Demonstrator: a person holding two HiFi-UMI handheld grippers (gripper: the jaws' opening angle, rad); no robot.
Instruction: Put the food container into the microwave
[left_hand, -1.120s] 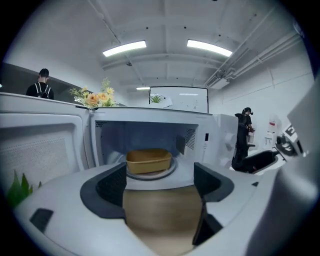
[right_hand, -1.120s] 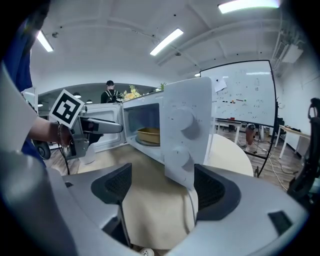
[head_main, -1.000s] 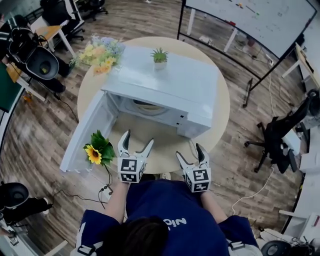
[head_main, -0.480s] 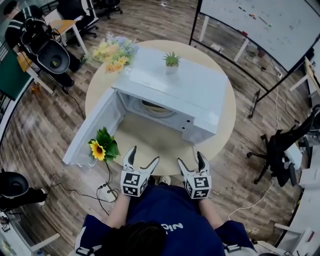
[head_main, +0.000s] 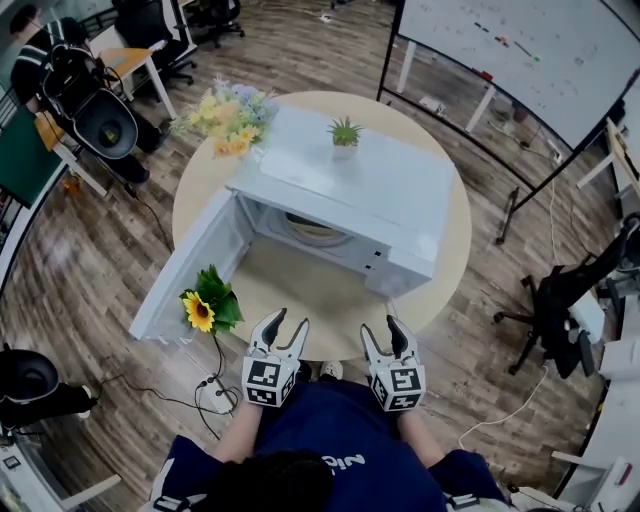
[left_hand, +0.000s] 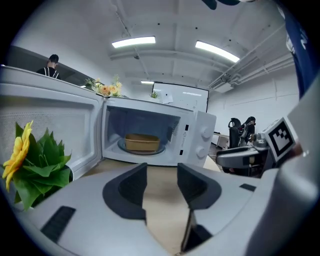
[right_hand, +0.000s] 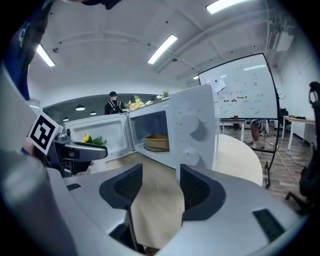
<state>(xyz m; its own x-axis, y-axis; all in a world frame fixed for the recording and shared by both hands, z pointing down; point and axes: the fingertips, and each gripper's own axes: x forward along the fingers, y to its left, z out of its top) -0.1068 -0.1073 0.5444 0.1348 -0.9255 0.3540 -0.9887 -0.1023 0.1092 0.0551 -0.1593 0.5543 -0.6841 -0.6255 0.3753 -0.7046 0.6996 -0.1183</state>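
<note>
A white microwave (head_main: 350, 190) stands on the round table (head_main: 300, 285) with its door (head_main: 185, 265) swung wide to the left. A tan food container (left_hand: 142, 142) sits on the turntable inside the microwave (left_hand: 200, 137); from the right gripper view it shows as the same tan container (right_hand: 157, 141) in the cavity. My left gripper (head_main: 281, 327) hovers open and empty at the table's near edge. My right gripper (head_main: 387, 333) is beside it, also open and empty. Both stay well short of the microwave.
A sunflower sprig (head_main: 205, 303) lies by the door's lower corner. A flower bouquet (head_main: 230, 112) sits at the table's back left, a small potted plant (head_main: 345, 131) on the microwave top. A whiteboard (head_main: 520, 50) and office chairs (head_main: 560, 290) surround the table.
Both grippers have drawn back toward the near table edge. The left gripper's jaws have narrowed somewhat. The head view has shifted slightly.
</note>
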